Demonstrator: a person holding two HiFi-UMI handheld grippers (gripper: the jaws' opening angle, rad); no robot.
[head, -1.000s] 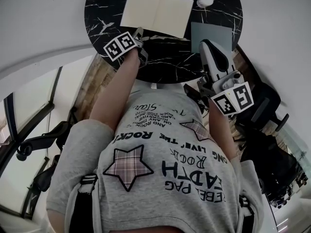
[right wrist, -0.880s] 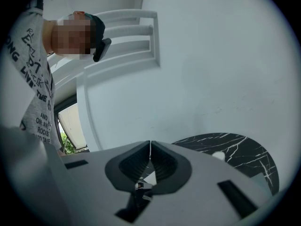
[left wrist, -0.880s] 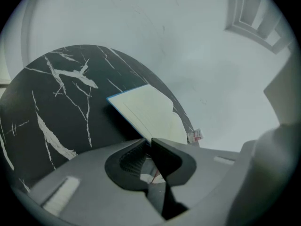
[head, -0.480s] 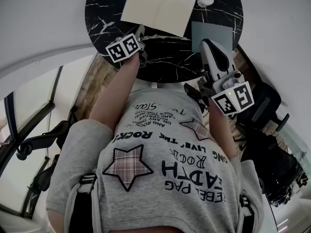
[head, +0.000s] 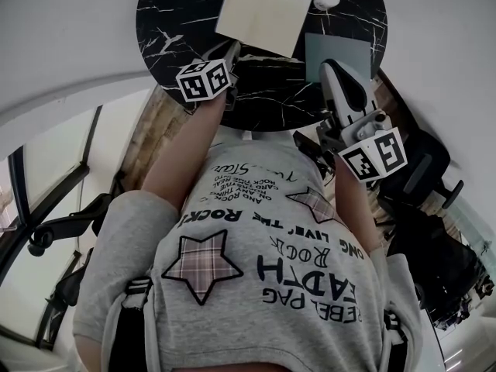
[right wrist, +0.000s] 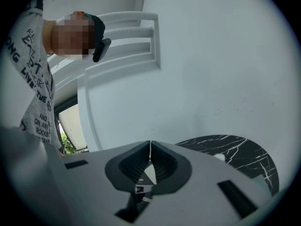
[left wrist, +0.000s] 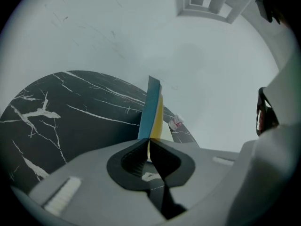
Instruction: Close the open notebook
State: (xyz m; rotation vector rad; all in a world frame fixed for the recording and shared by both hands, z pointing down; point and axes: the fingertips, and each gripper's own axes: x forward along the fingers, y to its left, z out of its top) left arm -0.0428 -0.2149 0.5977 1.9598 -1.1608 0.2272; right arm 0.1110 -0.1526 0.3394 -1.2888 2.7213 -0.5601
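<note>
The notebook (head: 267,14) lies on the round black marble table (head: 174,14), its cream right page flat and its left half raised on edge. My left gripper (head: 232,51) is at the book's near left corner. In the left gripper view its jaws (left wrist: 149,149) have just been closing and now pinch the blue cover and yellow-edged pages (left wrist: 153,109), which stand upright between them. My right gripper (head: 332,70) hovers at the table's near right edge, away from the book. It is shut (right wrist: 150,147) with nothing between its jaws.
A grey-blue pad (head: 337,51) lies on the table right of the notebook, under the right gripper's tip. A small white crumpled object (head: 326,0) sits at the far right. Office chairs stand at the left (head: 54,231) and right (head: 426,169) of the person.
The left gripper has risen and rolled, taking the notebook's left half up from flat to standing on edge. The right gripper has stayed put.
</note>
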